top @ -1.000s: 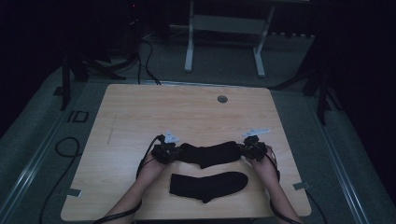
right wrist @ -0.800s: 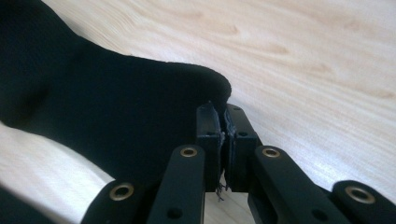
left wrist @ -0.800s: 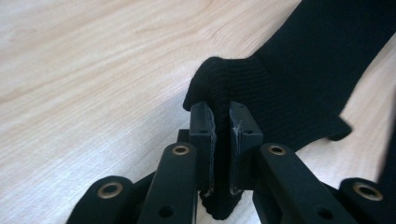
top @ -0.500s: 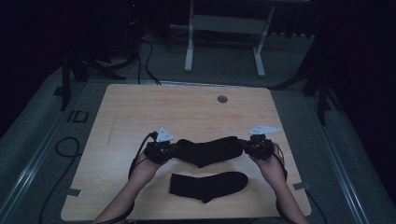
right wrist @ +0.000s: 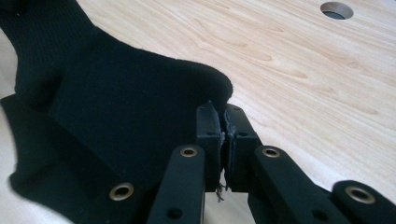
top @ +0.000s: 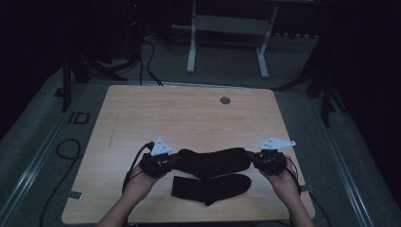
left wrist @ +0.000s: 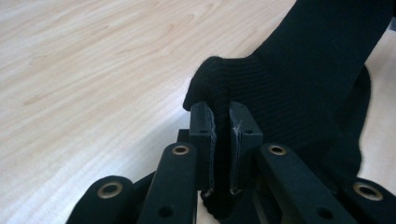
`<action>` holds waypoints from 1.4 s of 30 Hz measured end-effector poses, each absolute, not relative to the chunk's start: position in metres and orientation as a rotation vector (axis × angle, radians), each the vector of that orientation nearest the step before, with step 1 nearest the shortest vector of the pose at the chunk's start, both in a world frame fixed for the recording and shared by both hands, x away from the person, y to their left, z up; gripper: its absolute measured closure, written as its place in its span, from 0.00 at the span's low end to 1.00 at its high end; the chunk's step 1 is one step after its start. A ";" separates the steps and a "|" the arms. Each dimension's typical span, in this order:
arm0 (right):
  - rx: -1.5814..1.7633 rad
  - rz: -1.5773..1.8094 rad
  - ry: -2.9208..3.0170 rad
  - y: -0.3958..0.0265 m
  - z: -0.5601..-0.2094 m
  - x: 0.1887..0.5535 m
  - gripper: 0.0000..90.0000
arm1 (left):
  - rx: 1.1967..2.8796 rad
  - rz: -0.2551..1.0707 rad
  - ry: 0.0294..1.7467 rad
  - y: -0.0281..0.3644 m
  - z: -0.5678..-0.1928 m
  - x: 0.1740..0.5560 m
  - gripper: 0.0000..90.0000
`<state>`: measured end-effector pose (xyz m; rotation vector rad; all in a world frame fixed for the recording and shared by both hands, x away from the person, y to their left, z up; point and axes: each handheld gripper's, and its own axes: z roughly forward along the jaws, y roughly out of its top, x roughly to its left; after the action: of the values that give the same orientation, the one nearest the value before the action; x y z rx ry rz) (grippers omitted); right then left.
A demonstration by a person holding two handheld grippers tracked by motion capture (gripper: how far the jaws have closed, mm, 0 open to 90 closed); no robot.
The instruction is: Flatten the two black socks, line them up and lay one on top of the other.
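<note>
**Sock held stretched between both grippers**

Wooden table, grommet hole near its far edge. I hold one black sock stretched above the table. Second sock lies flat just nearer me. My left gripper is clamped on one end, my right gripper clamped on the other.
</note>
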<state>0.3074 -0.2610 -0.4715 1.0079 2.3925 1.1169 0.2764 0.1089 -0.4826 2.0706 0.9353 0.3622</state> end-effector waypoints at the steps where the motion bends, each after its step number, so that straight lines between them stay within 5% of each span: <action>1: 1.004 1.121 2.391 -0.262 -0.471 0.304 0.96 | 2.073 0.356 0.931 0.109 -0.481 0.273 0.92; 12: 0.998 1.155 2.391 -0.271 -0.471 0.273 0.96 | 2.099 0.310 0.926 0.104 -0.478 0.245 0.92; 29: 1.106 1.061 2.495 -0.275 -0.518 0.273 0.95 | 2.162 0.148 1.001 0.096 -0.534 0.240 0.90; 33: 1.138 1.033 2.506 -0.277 -0.529 0.279 0.94 | 2.186 0.190 1.002 0.096 -0.541 0.240 0.74; 36: 1.149 1.026 2.506 -0.278 -0.532 0.281 0.76 | 2.177 0.207 0.999 0.101 -0.538 0.240 0.62; 39: 1.129 1.032 2.479 -0.281 -0.525 0.279 0.64 | 2.158 0.242 1.019 0.106 -0.533 0.240 0.60; 42: 1.121 1.086 2.437 -0.282 -0.515 0.275 0.65 | 2.145 0.251 1.003 0.104 -0.530 0.238 0.63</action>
<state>0.2754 -0.2825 -0.5147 1.1206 2.4371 1.0859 0.2380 0.1042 -0.5299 2.1447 1.0026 0.2509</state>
